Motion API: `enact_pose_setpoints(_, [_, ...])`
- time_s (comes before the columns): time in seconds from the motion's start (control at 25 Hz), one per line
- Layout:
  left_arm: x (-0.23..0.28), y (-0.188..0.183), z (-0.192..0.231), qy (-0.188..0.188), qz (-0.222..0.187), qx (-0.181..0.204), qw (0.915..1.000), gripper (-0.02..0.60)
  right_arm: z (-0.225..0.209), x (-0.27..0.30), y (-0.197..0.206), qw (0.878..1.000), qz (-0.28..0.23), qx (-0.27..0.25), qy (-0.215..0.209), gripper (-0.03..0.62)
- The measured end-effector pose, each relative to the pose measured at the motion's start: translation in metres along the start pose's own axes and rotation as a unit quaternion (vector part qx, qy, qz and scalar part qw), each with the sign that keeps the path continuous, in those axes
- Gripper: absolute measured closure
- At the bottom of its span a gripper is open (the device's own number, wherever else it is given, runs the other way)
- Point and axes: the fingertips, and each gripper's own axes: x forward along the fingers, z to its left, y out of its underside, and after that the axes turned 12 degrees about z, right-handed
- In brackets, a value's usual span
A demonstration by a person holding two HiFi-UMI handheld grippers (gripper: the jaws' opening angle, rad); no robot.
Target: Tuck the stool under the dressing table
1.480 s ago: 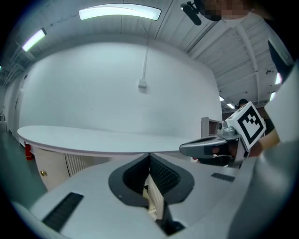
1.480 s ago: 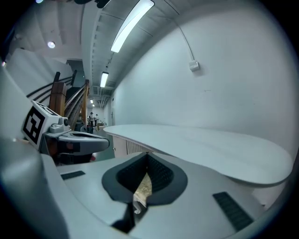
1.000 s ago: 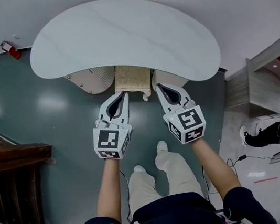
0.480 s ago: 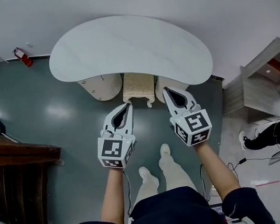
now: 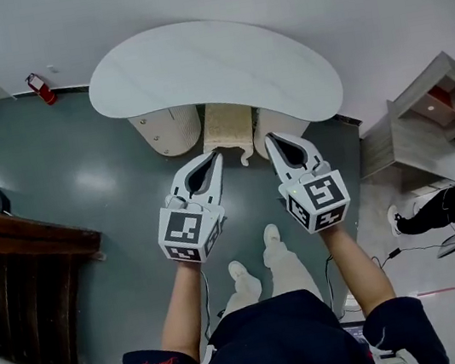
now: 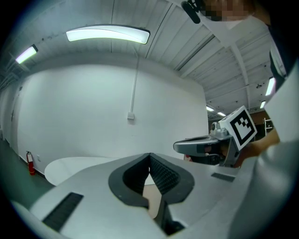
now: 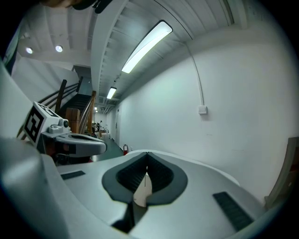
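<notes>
Head view: stool (image 5: 227,127) sits mostly under dressing table (image 5: 208,63), near edge showing.
Left gripper (image 5: 212,164): jaws clenched, empty, just short of it.
Right gripper (image 5: 277,141): same.
Handling: probably light and stiff with a soft top; push your closed tips against its near edge.

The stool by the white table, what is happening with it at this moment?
A standing person holds the left hand-held gripper and the right hand-held gripper, both with jaws shut on nothing. Both point at the beige stool, which sits mostly under the white dressing table, between its two pedestals. Only its near edge sticks out. The tips are close to that edge, but contact cannot be judged.
</notes>
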Motion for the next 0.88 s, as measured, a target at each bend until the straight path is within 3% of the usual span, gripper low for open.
enact_pose_setpoints(0.32, [-0.027, -0.015, -0.015, 0.001, -0.015, 0.013, 0.9998, 0.565, 0.035, -0.025, -0.009, 1.000, -0.014, -0.020, -0.009, 0.577])
enact_pose_setpoints(0.88, [-0.031, -0.034, -0.089, -0.007, -0.015, 0.027, 0.9995, 0.565, 0.022, -0.087, -0.022, 0.998, -0.045, -0.028, -0.019, 0.577])
